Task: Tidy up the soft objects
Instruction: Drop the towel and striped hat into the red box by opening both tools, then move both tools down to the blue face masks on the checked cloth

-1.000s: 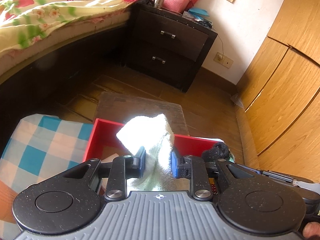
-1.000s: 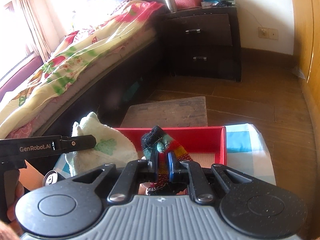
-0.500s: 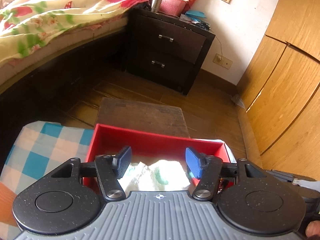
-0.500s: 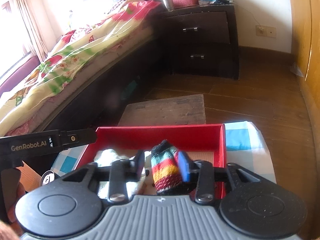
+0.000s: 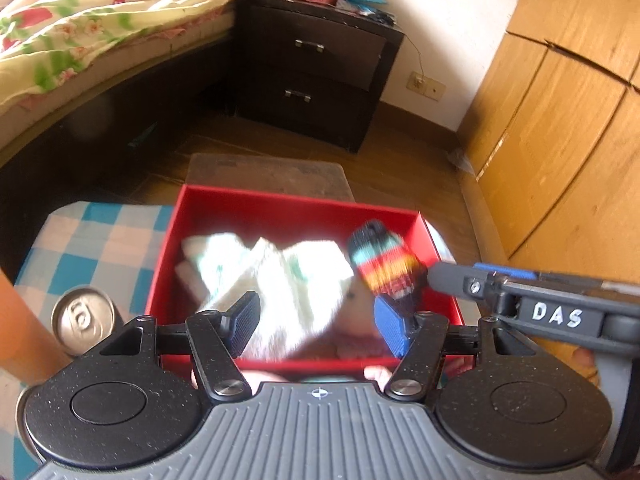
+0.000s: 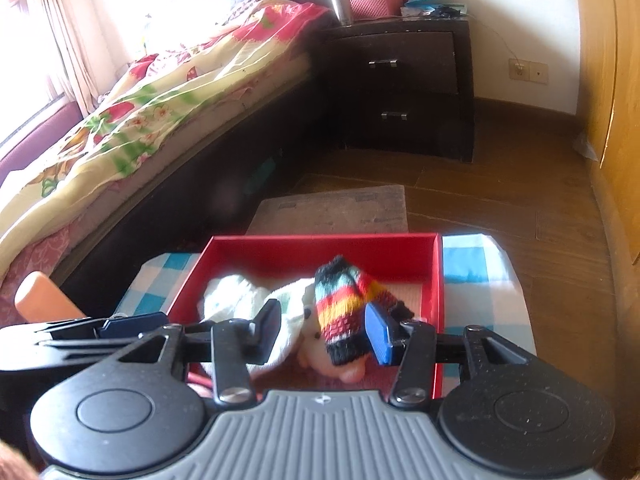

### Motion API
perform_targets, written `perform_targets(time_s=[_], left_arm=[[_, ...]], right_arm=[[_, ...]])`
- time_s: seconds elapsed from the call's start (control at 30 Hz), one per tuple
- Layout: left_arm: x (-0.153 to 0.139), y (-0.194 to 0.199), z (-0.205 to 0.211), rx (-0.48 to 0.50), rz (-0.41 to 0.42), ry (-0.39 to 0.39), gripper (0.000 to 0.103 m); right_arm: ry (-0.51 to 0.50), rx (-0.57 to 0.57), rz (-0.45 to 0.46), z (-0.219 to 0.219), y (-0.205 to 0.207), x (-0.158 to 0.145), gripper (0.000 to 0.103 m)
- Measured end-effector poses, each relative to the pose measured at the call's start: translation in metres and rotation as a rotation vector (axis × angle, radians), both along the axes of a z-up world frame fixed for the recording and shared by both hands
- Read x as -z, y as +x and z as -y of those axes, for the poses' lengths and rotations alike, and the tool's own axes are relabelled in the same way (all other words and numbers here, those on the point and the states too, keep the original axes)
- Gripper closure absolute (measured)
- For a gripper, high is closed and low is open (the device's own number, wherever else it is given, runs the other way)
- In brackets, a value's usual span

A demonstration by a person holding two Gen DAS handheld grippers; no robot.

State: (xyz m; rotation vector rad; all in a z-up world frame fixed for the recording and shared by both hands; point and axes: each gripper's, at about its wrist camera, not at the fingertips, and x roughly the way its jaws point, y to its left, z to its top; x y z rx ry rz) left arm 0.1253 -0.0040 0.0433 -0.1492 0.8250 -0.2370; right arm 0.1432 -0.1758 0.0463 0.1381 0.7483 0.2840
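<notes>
Both grippers, left (image 5: pixel 316 322) and right (image 6: pixel 322 332), hover spread wide with nothing between their fingers, above the red box (image 5: pixel 280 204). Inside it, the white towel (image 5: pixel 276 276) lies beside the striped knitted sock (image 6: pixel 344 304), on a checked cloth (image 5: pixel 96 236).

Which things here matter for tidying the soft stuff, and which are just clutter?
Job:
red box
white towel
striped sock
left gripper, open
right gripper, open

Lying about:
drink can
checked cloth
nightstand
bed
</notes>
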Motion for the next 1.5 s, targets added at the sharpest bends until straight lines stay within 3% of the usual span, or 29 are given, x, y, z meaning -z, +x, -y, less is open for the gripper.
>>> perform_targets(time_s=[0.17, 0.63, 0.9, 1.5], left_arm=[[0.004, -0.02, 0.002, 0.027, -0.028, -0.016, 0.039], [0.037, -0.086, 0.009, 0.097, -0.162, -0.031, 0.038], [0.039, -0.103, 0.015, 0.114, -0.172, -0.026, 0.038], [0.058, -0.124, 0.048, 0.125, -0.144, 0.194, 0.034]], right_arm=[[-0.002, 0.002, 0.0, 0.007, -0.026, 0.001, 0.078], [-0.037, 0.011, -0.144, 0.03, -0.086, 0.047, 0.078], [-0.039, 0.017, -0.18, 0.034, -0.107, 0.061, 0.078], [-0.077, 0.001, -0.223, 0.04, -0.125, 0.076, 0.078]])
